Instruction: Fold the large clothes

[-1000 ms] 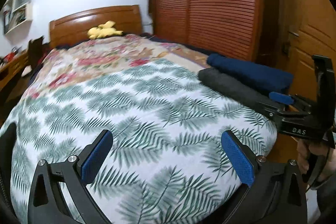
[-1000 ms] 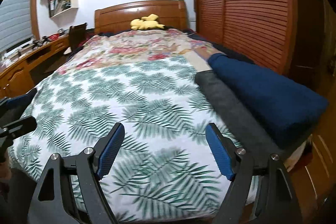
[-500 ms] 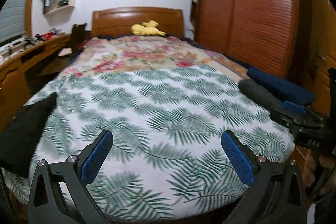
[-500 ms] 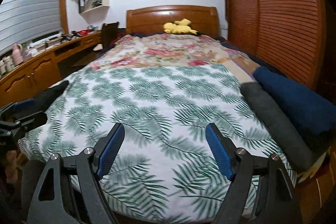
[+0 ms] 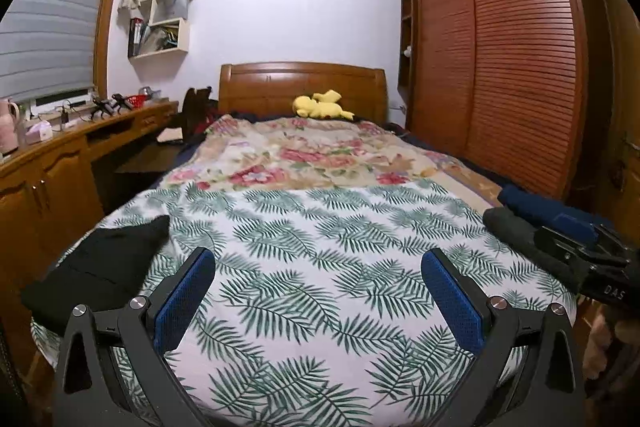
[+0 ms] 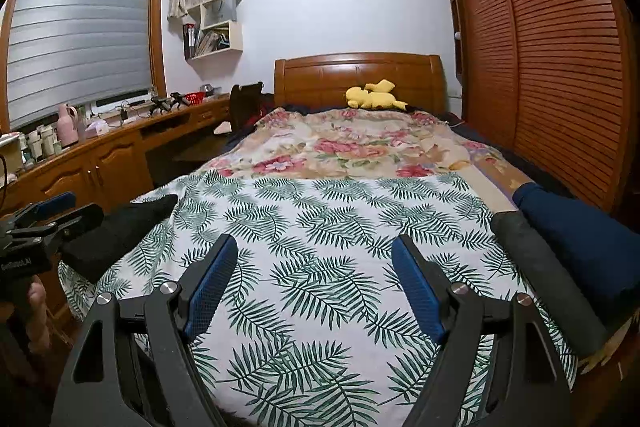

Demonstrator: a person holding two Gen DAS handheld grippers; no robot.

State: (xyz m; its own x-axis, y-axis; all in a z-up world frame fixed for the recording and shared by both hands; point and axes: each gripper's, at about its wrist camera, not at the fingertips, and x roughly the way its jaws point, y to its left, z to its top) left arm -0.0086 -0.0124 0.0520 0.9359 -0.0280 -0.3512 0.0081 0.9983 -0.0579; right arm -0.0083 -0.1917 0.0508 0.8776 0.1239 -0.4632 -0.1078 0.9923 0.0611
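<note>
Bed point(image 5: 320, 307) fills most of both views, spread with a leaf-print sheet point(image 6: 340, 247) at the near end and a floral quilt point(image 5: 312, 155) toward the headboard point(image 6: 360, 75). Wardrobe point(image 5: 520, 87) with slatted doors along the right. Counter point(image 6: 100, 151) under the window at left, lined with bottles and small clutter. Wall shelves point(image 6: 216, 27) above it, packed with books and papers. On the bed's right edge, a navy roll point(image 6: 580, 235) and, just beside it, a grey roll point(image 6: 540, 267). At the near left corner, black clothes point(image 5: 100, 267), lying loosely folded. Yellow plush point(image 5: 320, 105) against the headboard. Left gripper point(image 5: 320, 303) and right gripper point(image 6: 316, 287) both spread wide over the sheet, holding nothing.
</note>
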